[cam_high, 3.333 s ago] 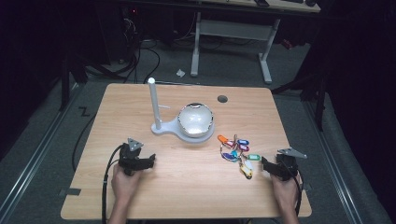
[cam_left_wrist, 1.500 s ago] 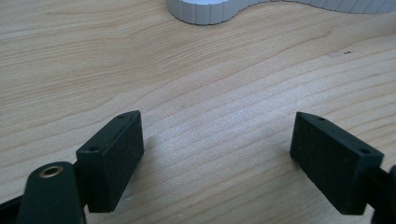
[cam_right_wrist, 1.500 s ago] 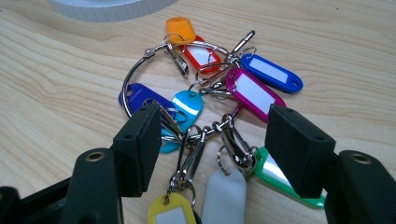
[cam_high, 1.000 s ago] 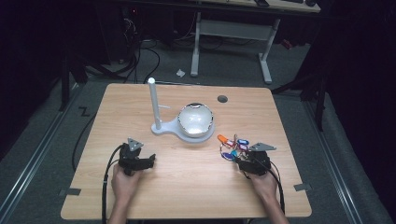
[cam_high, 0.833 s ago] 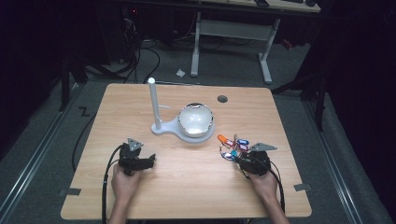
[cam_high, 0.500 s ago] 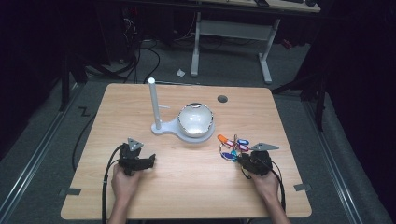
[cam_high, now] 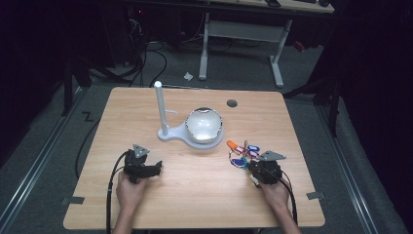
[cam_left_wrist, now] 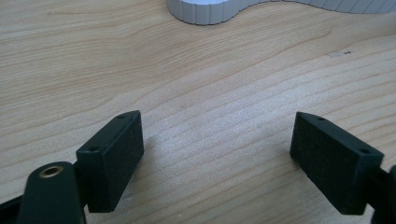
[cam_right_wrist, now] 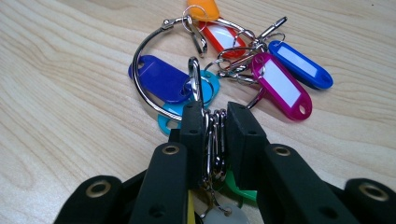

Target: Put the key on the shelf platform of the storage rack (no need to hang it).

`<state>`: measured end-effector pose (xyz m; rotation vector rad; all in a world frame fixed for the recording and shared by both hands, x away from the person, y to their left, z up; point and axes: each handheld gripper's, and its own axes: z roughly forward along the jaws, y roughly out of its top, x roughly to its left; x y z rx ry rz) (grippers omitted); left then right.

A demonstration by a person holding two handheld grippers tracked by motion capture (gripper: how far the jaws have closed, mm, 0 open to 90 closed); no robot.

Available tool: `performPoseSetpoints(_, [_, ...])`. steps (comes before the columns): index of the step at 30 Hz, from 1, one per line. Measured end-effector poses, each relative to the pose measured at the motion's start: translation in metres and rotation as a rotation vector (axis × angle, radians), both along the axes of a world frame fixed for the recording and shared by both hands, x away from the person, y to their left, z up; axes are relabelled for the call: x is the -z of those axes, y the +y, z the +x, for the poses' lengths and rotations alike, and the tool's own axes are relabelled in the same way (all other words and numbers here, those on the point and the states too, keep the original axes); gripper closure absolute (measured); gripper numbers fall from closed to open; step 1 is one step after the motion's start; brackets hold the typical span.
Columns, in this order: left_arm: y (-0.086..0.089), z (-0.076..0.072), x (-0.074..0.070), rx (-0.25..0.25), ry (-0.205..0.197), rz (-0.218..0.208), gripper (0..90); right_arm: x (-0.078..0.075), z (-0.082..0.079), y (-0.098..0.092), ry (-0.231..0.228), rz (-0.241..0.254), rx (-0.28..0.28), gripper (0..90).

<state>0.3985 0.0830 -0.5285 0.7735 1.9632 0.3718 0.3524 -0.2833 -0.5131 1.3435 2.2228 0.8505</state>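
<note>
1. Nearest the person, the left gripper rests on the table with its jaws spread wide and only bare wood between them.
2. The right gripper has just been closing its jaws, which now pinch the small metal rings of the key-tag bunch.
3. The bunch lies on the wood at the table's right, its tags fanned out beyond the jaws.
4. Farther back stands a white stand with a glass dome.

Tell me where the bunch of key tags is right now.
The bunch of key tags lies on the table's right half in the high view, just right of the white lamp base, with the right gripper shut on its metal rings.
</note>
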Motion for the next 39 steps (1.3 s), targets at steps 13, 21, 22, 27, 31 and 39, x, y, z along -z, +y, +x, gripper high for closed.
performPoseSetpoints(13, [0.001, 0.0, 0.0, 0.008, -0.003, 0.006, 17.8, -0.013, -0.004, -0.014, -0.042, 0.1, 0.023, 80.3])
performPoseSetpoints(21, [0.0, 0.0, 0.0, 0.007, -0.003, 0.005, 17.8, -0.038, -0.003, -0.02, -0.107, 0.155, 0.022, 80.4])
performPoseSetpoints(22, [0.001, 0.0, 0.0, 0.008, -0.003, 0.006, 17.8, -0.041, -0.003, -0.021, -0.11, 0.161, 0.022, 80.4])
performPoseSetpoints(27, [0.001, 0.0, 0.0, 0.01, -0.003, 0.004, 17.8, -0.054, 0.002, -0.021, -0.131, 0.163, 0.013, 80.4])
performPoseSetpoints(31, [0.001, 0.0, 0.0, 0.011, -0.003, 0.005, 17.8, -0.061, 0.004, -0.022, -0.141, 0.174, 0.01, 80.5])
performPoseSetpoints(39, [0.001, 0.0, 0.0, 0.011, -0.003, 0.004, 17.8, -0.081, 0.009, -0.025, -0.173, 0.192, -0.002, 81.6])
